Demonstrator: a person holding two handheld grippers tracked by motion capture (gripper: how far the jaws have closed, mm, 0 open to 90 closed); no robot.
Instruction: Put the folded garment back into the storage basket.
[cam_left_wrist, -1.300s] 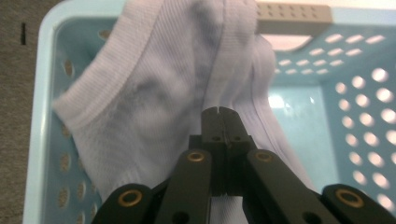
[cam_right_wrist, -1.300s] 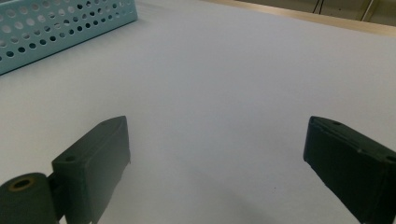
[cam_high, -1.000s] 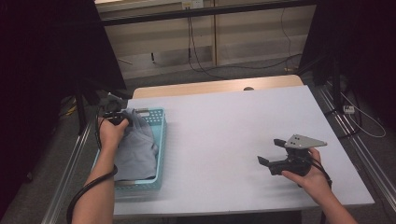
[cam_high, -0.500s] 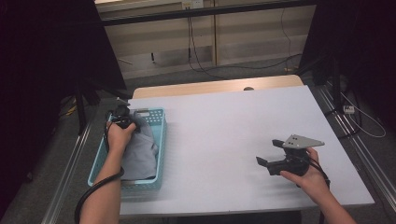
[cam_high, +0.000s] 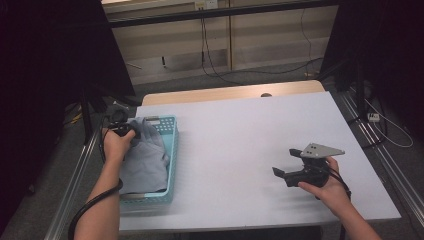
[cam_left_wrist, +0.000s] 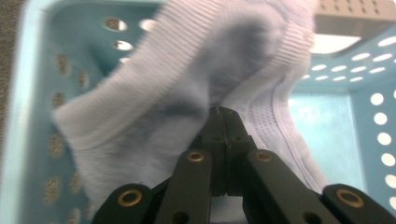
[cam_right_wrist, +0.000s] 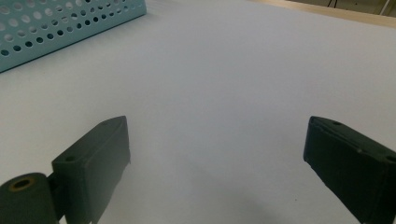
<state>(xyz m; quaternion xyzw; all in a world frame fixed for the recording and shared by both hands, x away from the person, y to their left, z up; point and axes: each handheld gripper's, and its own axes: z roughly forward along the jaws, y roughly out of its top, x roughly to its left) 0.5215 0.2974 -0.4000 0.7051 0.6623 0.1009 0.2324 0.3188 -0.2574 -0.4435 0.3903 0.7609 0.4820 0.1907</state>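
At the left edge of the table, a pale blue basket with perforated walls is seen in the high view. A light grey cloth is piled inside it, and its upper part is lifted above the basket's far rim. The left gripper is held at the basket's far left corner, gripped by the left hand, from which a black cable is trailed down along the forearm. In the left gripper view the jaws are seen pressed together on a fold of the cloth, whose ribbed hem is draped over and beside them; the basket's wall and floor are seen behind it.

The middle of the table is bare white surface.

Toward the right, near the table's front edge, the right gripper is held just above the table by the right hand, pointed left toward the basket, with its grey plate on top. Its jaws are spread wide, with nothing between them. In the right gripper view the two pads are seen far apart over the table, and a corner of the basket is seen at the upper left, well apart from them.
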